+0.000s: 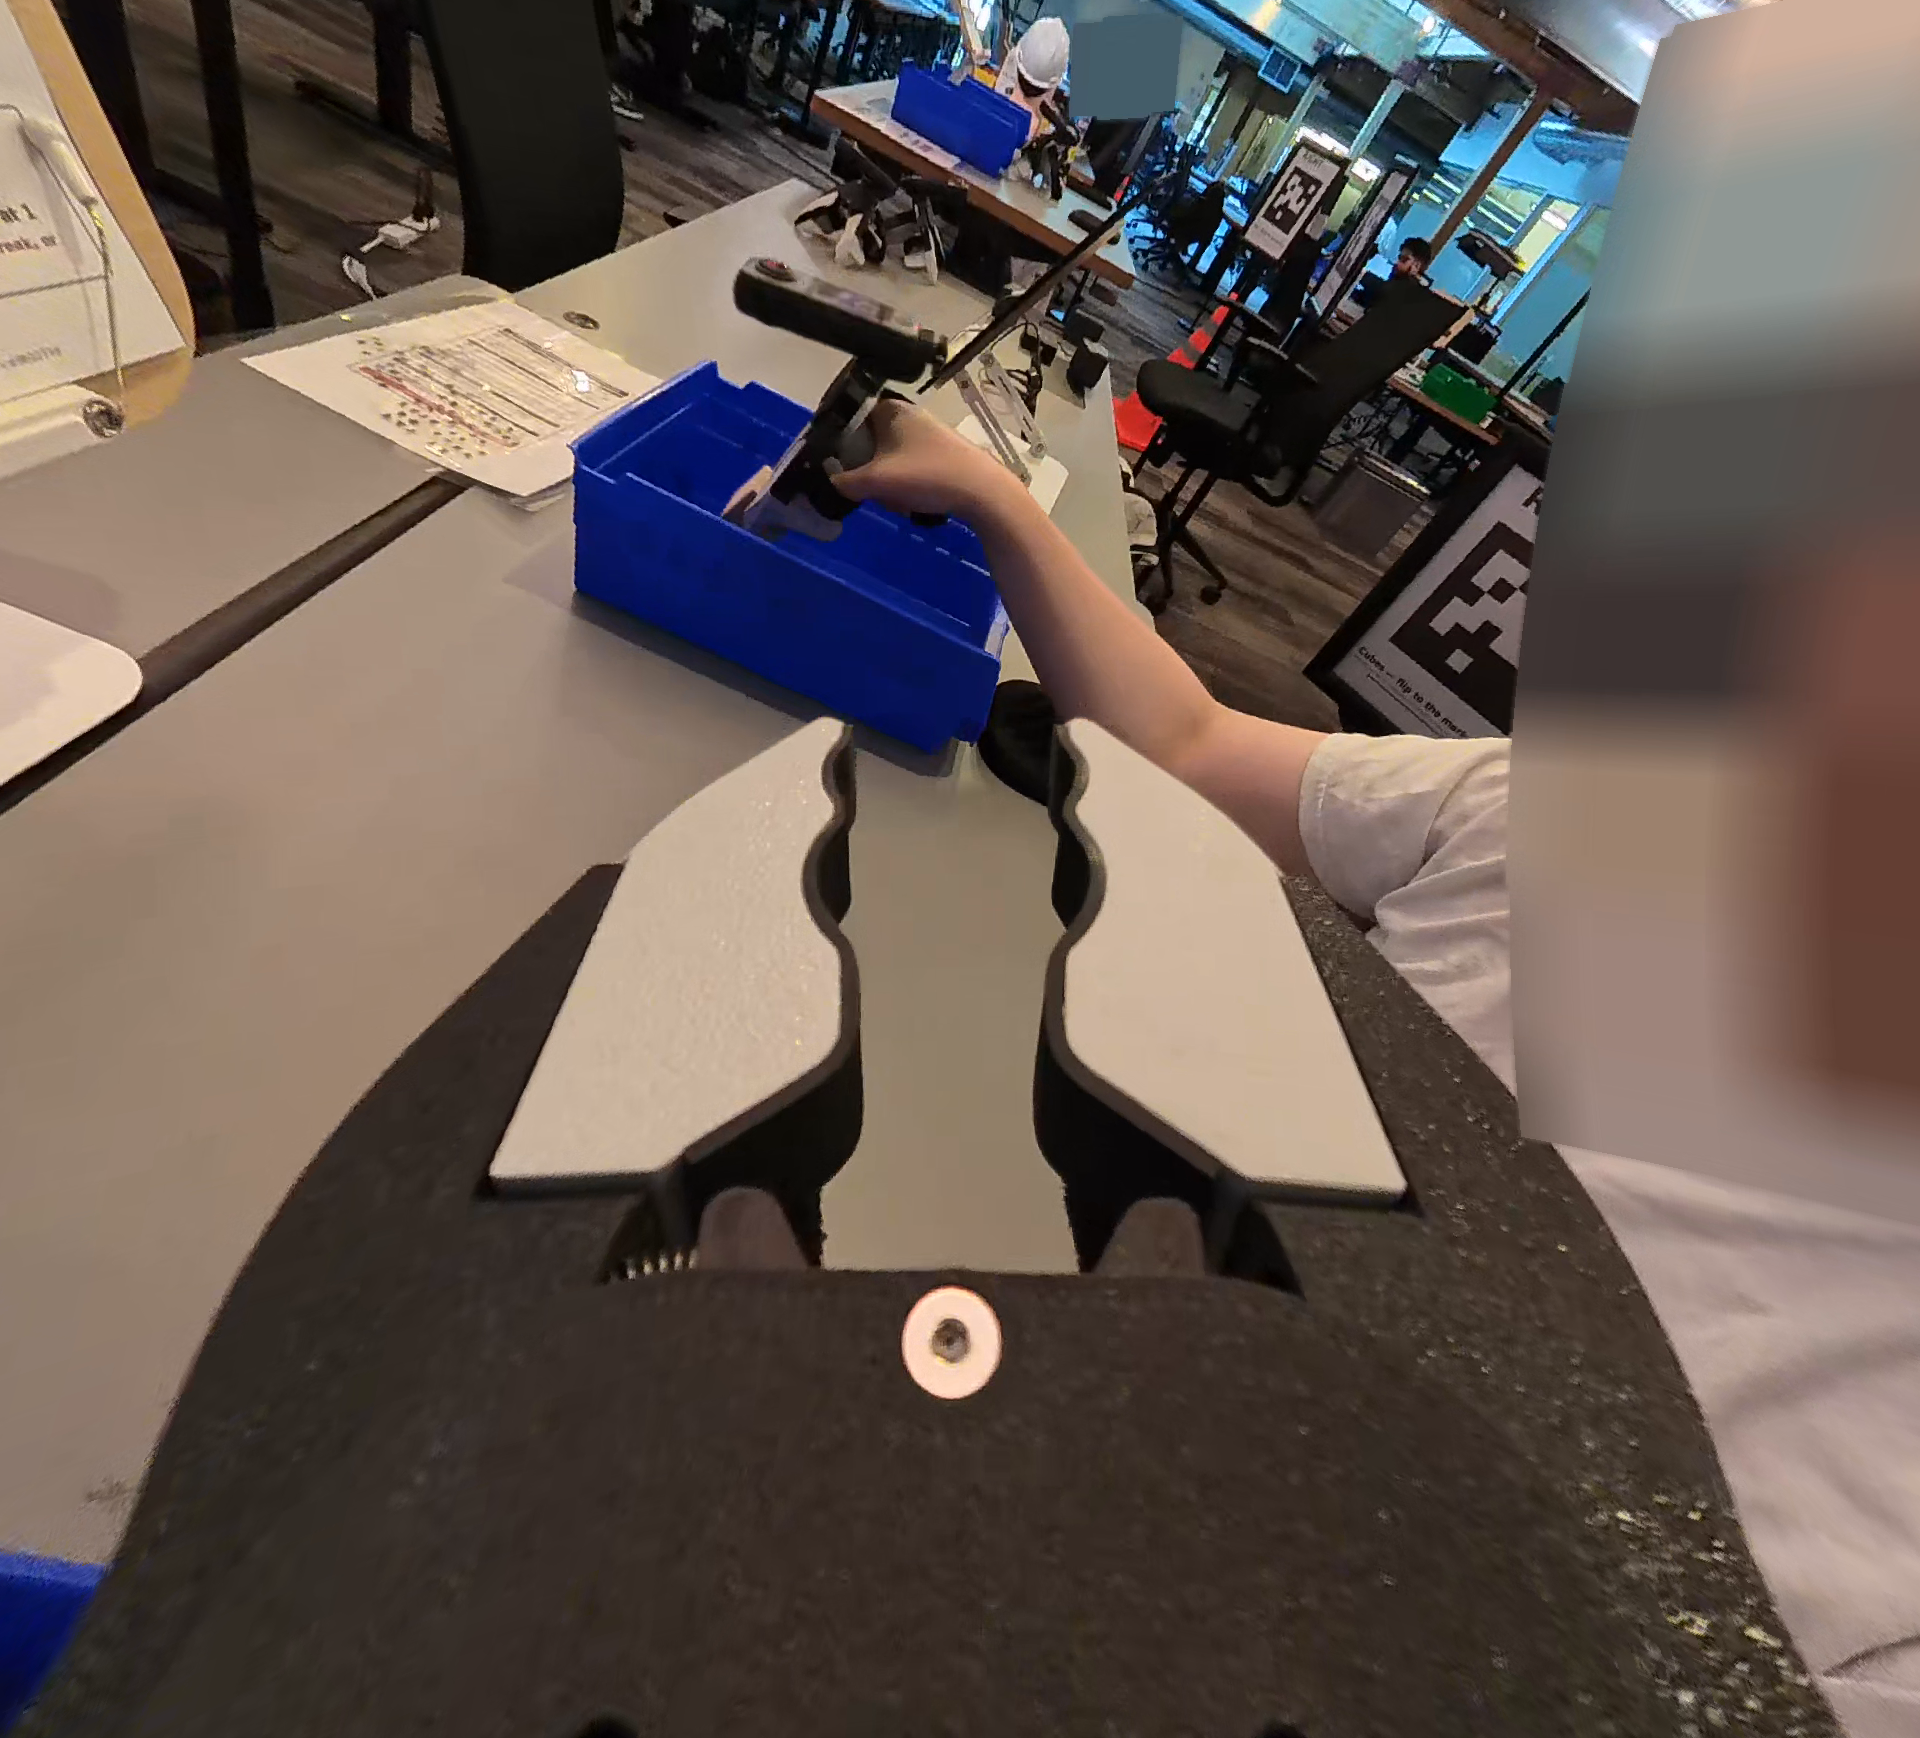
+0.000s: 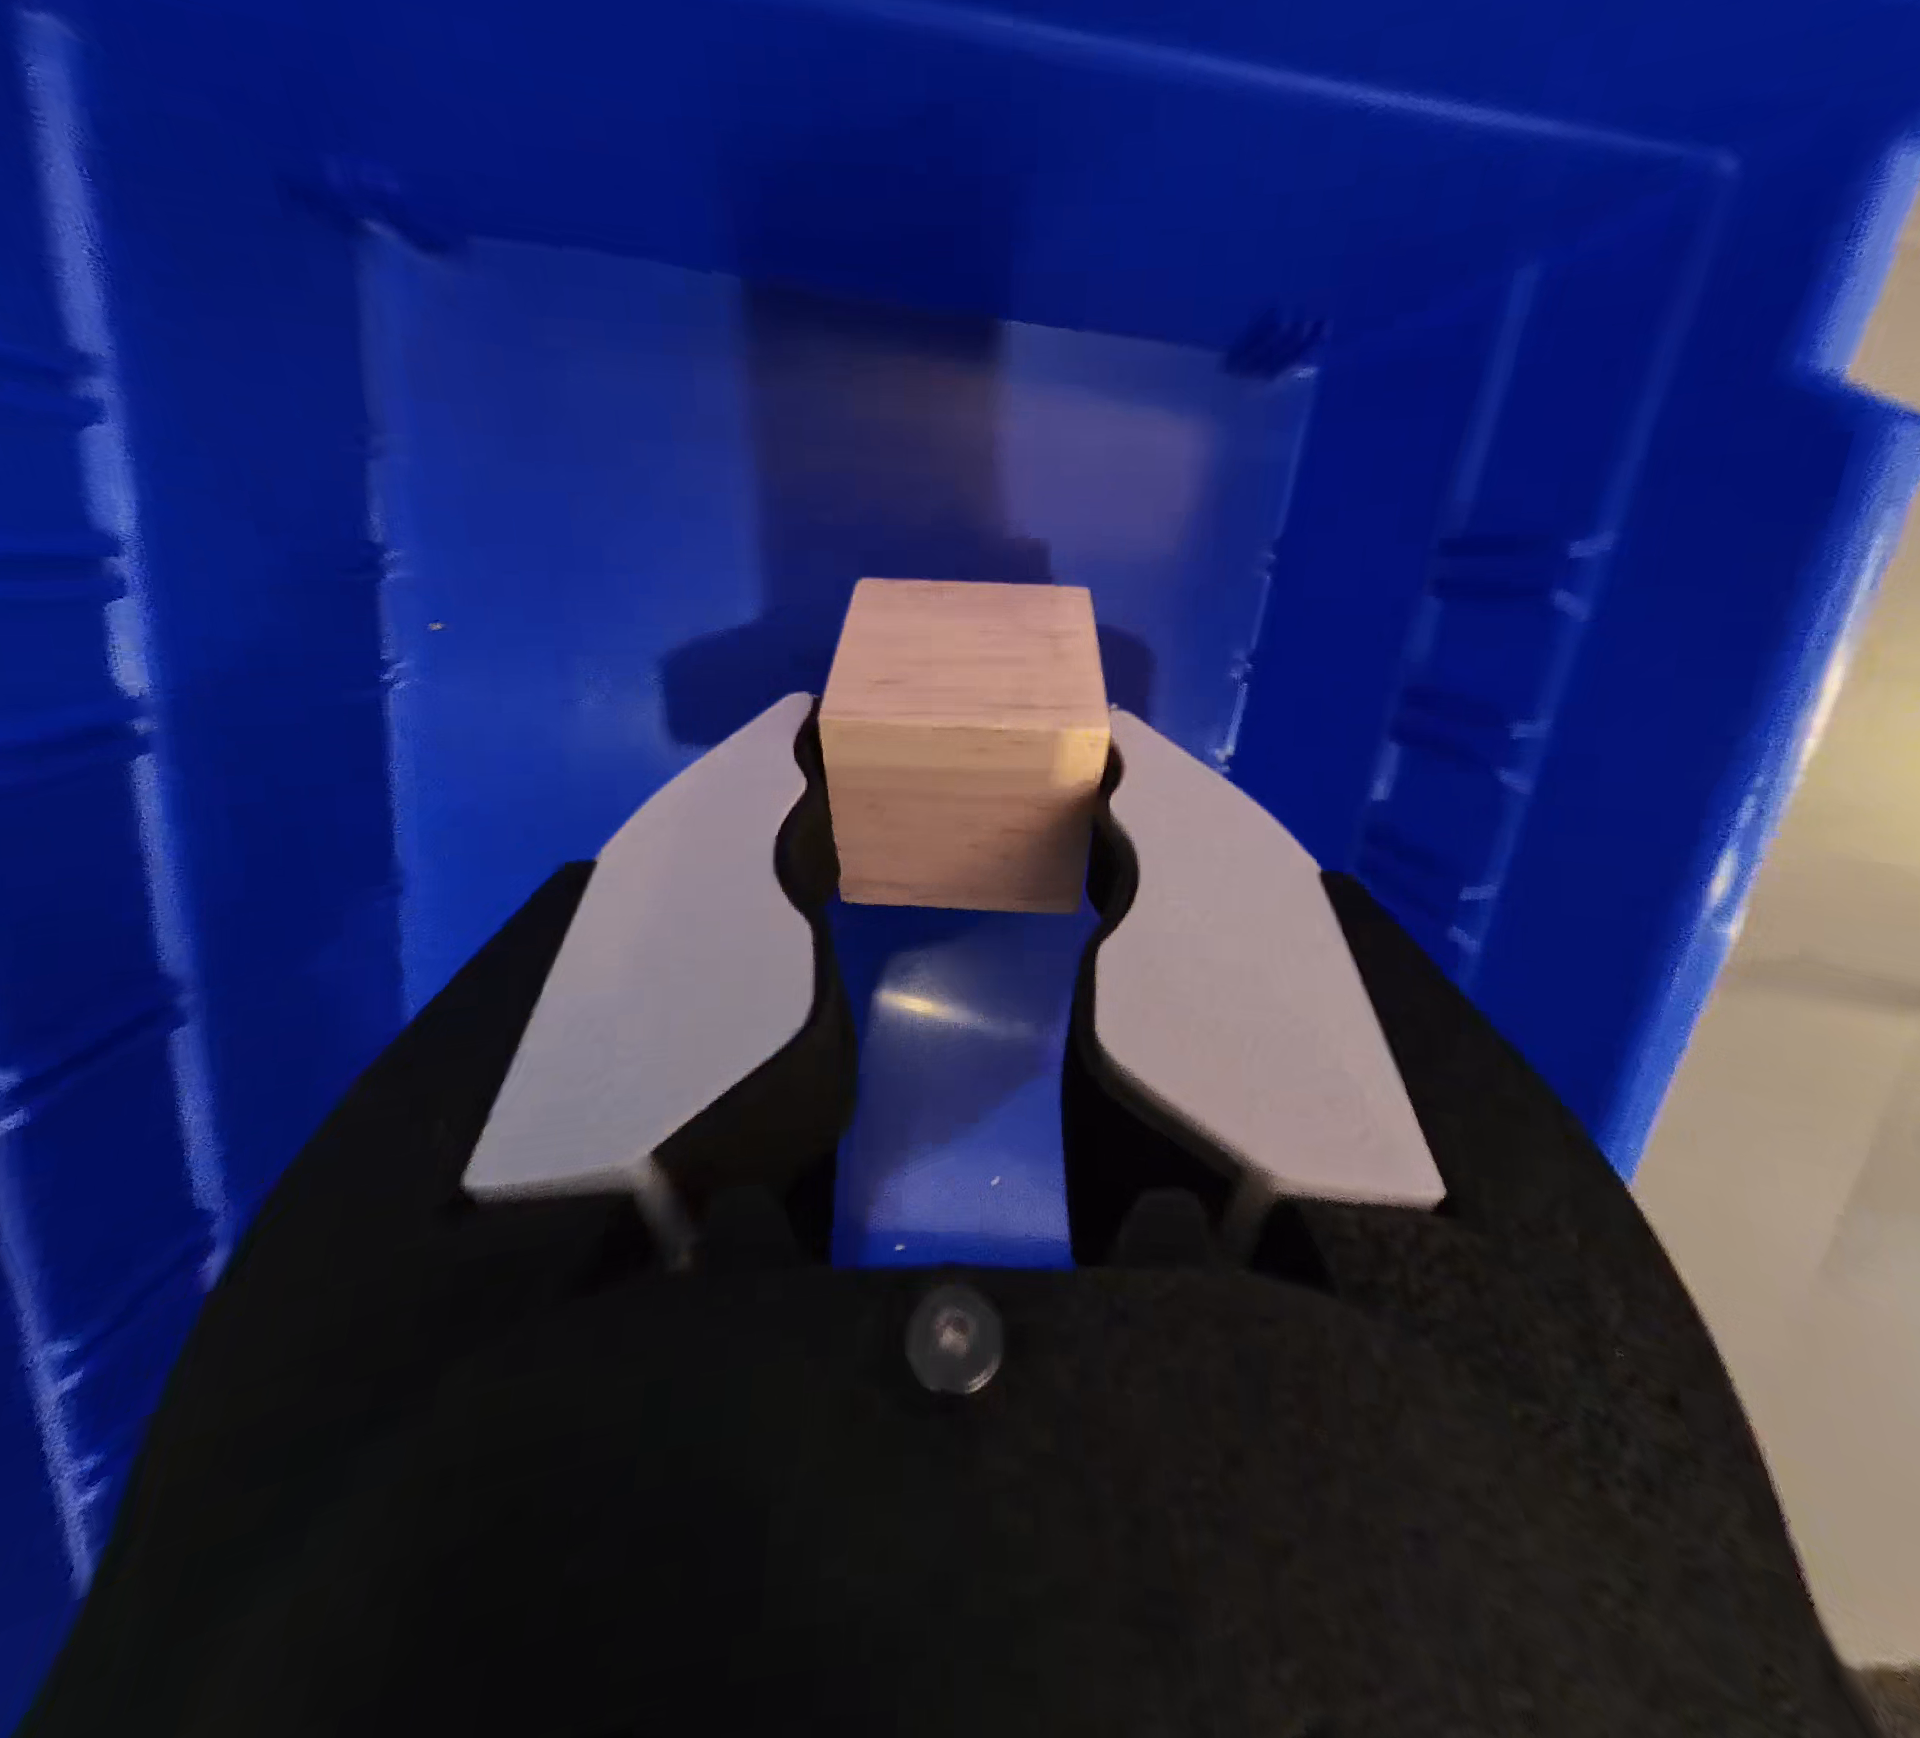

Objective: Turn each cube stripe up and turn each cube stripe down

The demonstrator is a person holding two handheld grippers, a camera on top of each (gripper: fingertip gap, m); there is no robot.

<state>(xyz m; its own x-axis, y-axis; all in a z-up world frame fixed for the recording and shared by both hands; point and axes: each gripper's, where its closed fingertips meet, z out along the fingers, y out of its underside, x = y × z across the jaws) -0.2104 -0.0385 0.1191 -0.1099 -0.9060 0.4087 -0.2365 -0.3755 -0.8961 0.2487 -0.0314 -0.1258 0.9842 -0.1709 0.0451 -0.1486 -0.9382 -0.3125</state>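
Note:
In the right wrist view my right gripper (image 2: pixel 961 758) is shut on a plain wooden cube (image 2: pixel 961 743) inside a blue bin (image 2: pixel 312 338). No stripe shows on the cube's visible faces. The cube hangs just above the bin floor. In the left wrist view my left gripper (image 1: pixel 951 753) is open and empty above the grey table (image 1: pixel 364 805), pointing toward the blue bin (image 1: pixel 831 618). The right gripper (image 1: pixel 774 504) shows there, held by a hand and reaching down into the bin.
A printed sheet (image 1: pixel 468 389) lies on the table behind the bin. A white pad (image 1: pixel 52 691) lies at the left. A blue object corner (image 1: pixel 31 1626) shows at lower left. The person's arm (image 1: pixel 1091 639) crosses at the right. Office chairs and desks stand beyond.

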